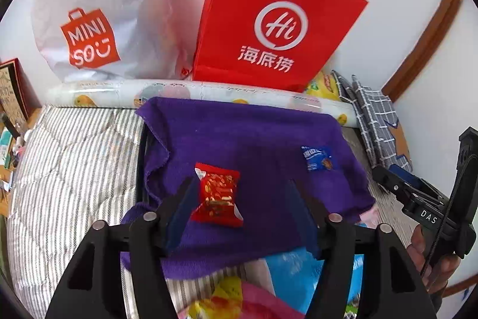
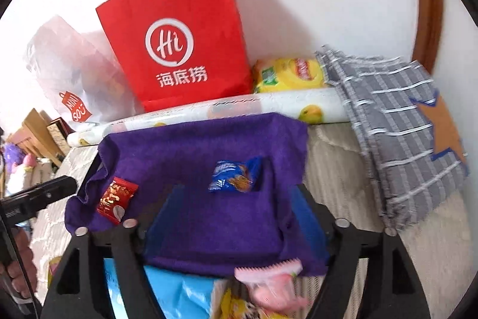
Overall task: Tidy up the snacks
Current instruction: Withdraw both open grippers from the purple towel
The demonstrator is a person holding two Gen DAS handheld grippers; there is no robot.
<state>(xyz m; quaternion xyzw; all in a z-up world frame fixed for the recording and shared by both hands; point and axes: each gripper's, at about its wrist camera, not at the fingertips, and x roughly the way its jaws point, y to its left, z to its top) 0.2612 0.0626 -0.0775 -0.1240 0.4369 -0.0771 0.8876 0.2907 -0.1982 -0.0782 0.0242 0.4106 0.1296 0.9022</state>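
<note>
A red snack packet point(image 1: 217, 195) lies on a purple cloth point(image 1: 254, 139). My left gripper point(image 1: 240, 184) is open, its fingers on either side of the packet, not closed on it. A blue snack packet point(image 1: 318, 158) lies further right on the cloth. In the right wrist view the blue packet point(image 2: 234, 174) lies just ahead of my open right gripper point(image 2: 237, 190), and the red packet point(image 2: 115, 198) is at the cloth's point(image 2: 209, 217) left edge. The right gripper also shows in the left wrist view point(image 1: 418, 196).
A red paper bag point(image 1: 269, 20) and a white Miniso bag point(image 1: 98, 20) stand against the wall behind a rolled printed sheet point(image 1: 194, 93). A yellow packet point(image 2: 289, 73) and grey checked cloth point(image 2: 403, 124) lie right. More snack bags point(image 2: 185, 295) lie near me on the striped quilt point(image 1: 74, 169).
</note>
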